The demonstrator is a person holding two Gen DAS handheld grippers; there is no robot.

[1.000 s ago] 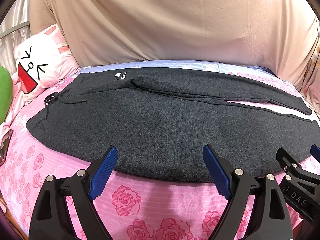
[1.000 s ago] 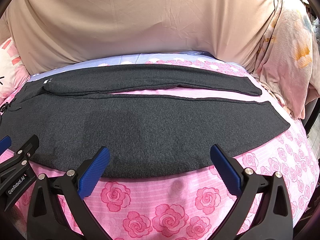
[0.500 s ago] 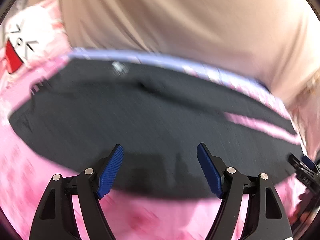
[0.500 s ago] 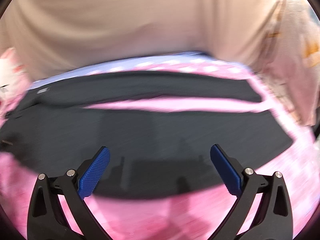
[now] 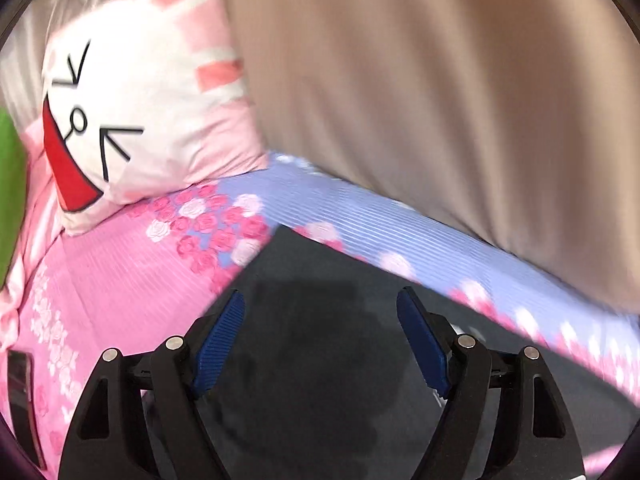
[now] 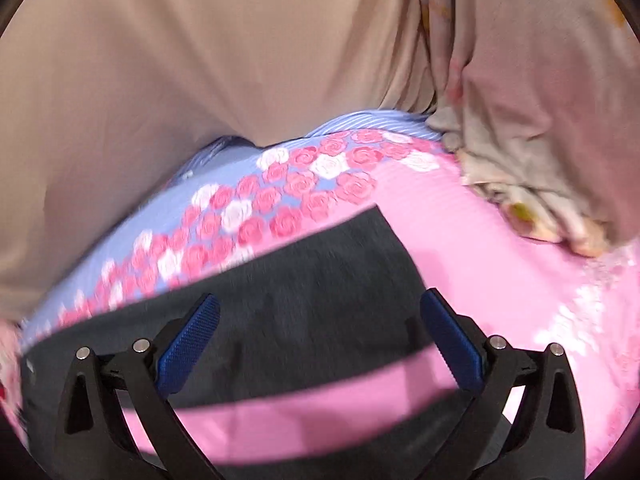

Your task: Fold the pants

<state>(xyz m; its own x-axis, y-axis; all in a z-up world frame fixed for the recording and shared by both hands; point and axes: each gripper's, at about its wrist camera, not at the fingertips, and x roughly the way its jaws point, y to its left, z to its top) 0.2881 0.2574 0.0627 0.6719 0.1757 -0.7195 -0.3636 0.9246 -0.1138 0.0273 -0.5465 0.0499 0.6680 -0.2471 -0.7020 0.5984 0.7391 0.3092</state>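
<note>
The dark grey pants lie flat on the pink rose bedsheet. In the left wrist view my left gripper (image 5: 320, 316) is open and empty, low over the far waist corner of the pants (image 5: 312, 360). In the right wrist view my right gripper (image 6: 320, 320) is open and empty, low over the end of the far pant leg (image 6: 320, 292), whose hem is just ahead. A strip of pink sheet (image 6: 300, 404) shows between the two legs.
A cartoon-face pillow (image 5: 132, 120) lies at the far left, with a green thing (image 5: 10, 184) beside it. A beige cover (image 6: 200, 60) rises along the back. A crumpled floral blanket (image 6: 540, 152) lies at the far right. A dark phone-like object (image 5: 20, 396) lies on the sheet at left.
Both grippers have moved forward across the pants from the near edge to the far side, the left toward the waist corner, the right toward the far leg's end. Both stay open.
</note>
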